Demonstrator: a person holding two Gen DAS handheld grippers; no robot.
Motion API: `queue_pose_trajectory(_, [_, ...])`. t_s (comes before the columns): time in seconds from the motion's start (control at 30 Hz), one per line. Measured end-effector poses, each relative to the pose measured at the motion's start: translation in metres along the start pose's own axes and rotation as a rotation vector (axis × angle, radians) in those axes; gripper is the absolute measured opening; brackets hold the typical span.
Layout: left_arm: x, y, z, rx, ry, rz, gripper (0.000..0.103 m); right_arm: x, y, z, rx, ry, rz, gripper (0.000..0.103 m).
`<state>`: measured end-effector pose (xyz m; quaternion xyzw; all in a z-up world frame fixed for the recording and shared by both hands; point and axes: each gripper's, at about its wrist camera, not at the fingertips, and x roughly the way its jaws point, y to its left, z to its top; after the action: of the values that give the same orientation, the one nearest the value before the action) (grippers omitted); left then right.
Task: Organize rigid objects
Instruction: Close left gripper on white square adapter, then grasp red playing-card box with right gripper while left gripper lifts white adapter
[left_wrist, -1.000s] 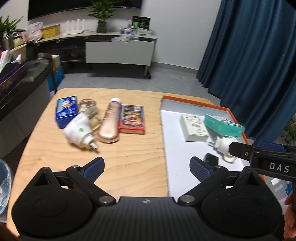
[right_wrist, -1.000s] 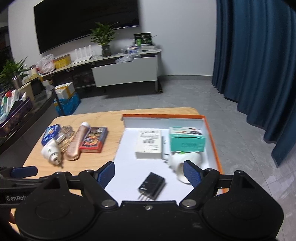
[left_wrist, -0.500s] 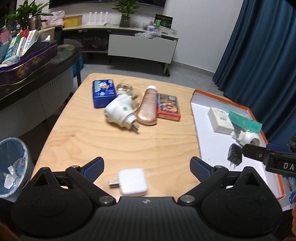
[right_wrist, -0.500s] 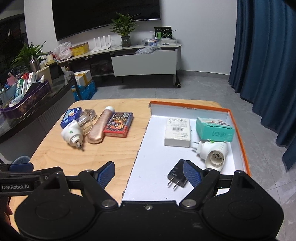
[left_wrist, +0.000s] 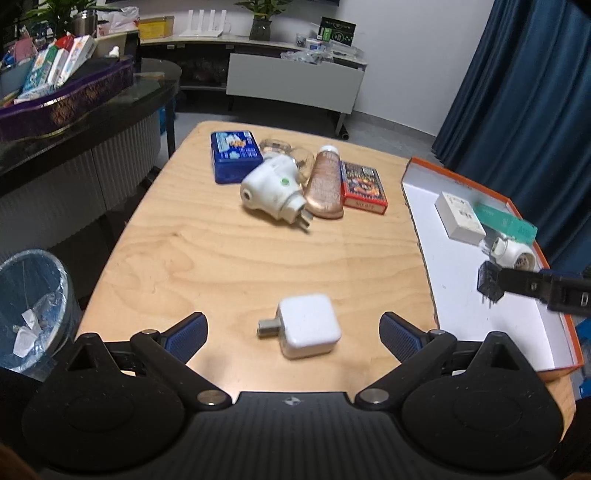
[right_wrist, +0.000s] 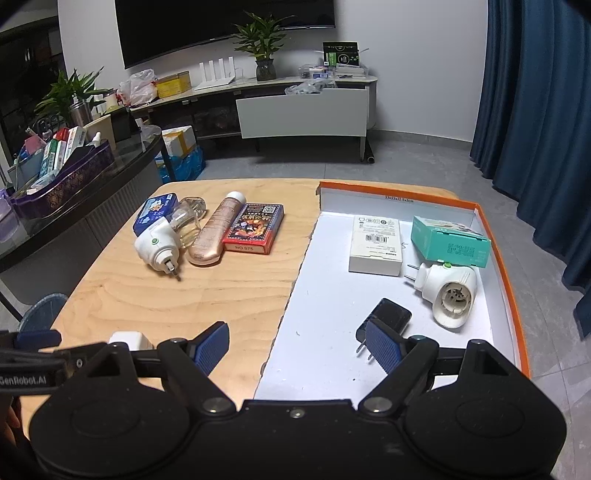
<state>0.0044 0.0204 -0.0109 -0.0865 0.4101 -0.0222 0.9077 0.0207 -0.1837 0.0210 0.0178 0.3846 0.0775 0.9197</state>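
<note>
Left tool (left_wrist: 291, 328): jaws standing wide, gripping nothing, angling down at the table (left_wrist: 221, 266).
White charger (left_wrist: 308, 325): lying flat on the table between the left tool's fingertips and just ahead of them, touching neither; its stub is pointing toward the tool's left finger, long axis running across the tool.
Right tool (right_wrist: 299, 347): jaws standing wide, gripping nothing, hanging over the near end of the tray (right_wrist: 515, 295).
Black charger (right_wrist: 389, 318): lying flat in the tray just behind the right tool's right fingertip; prongs pointing back toward the tool, long axis running diagonally.
White plug-in (left_wrist: 271, 190): lying on its side well ahead of the left tool, prongs pointing back toward it.
Bottle (left_wrist: 327, 182): lying lengthwise away from the left tool, cap at the far end, flanked by the plug-in and a red box (left_wrist: 364, 188).
Blue tin (left_wrist: 232, 157): sitting furthest left.
</note>
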Motion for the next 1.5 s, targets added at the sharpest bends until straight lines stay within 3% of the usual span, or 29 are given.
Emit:
queue_pose_trajectory(0.37, [0.017, -0.011, -0.008, 0.073, -0.002, -0.017, 0.1, 0.002, 0.002, -0.001, -0.007, 0.007, 0.003, 0.096])
queue_pose_trajectory(0.5, [0.026, -0.008, -0.008, 0.076, -0.009, 0.01, 0.099, 0.003, 0.002, 0.0, -0.007, 0.009, 0.003, 0.096])
queue_pose_trajectory(0.7, [0.037, -0.009, -0.008, 0.089, 0.005, 0.02, 0.086, 0.006, 0.003, 0.001, -0.015, 0.012, 0.005, 0.096])
queue_pose_trajectory(0.83, [0.041, -0.01, -0.009, 0.109, -0.011, 0.026, 0.063, 0.01, 0.008, 0.002, -0.031, 0.016, 0.009, 0.096])
queue_pose_trajectory(1.23, [0.037, 0.001, 0.003, 0.088, -0.094, 0.016, 0.062, 0.041, 0.02, 0.023, -0.034, 0.047, 0.043, 0.096])
queue_pose_trajectory(1.37, [0.035, 0.009, 0.012, 0.083, -0.123, 0.009, 0.043, 0.066, 0.029, 0.045, -0.038, 0.055, 0.057, 0.096])
queue_pose_trajectory(1.5, [0.042, 0.018, 0.017, 0.07, -0.116, -0.019, 0.044, 0.103, 0.039, 0.066, -0.021, 0.082, 0.056, 0.096])
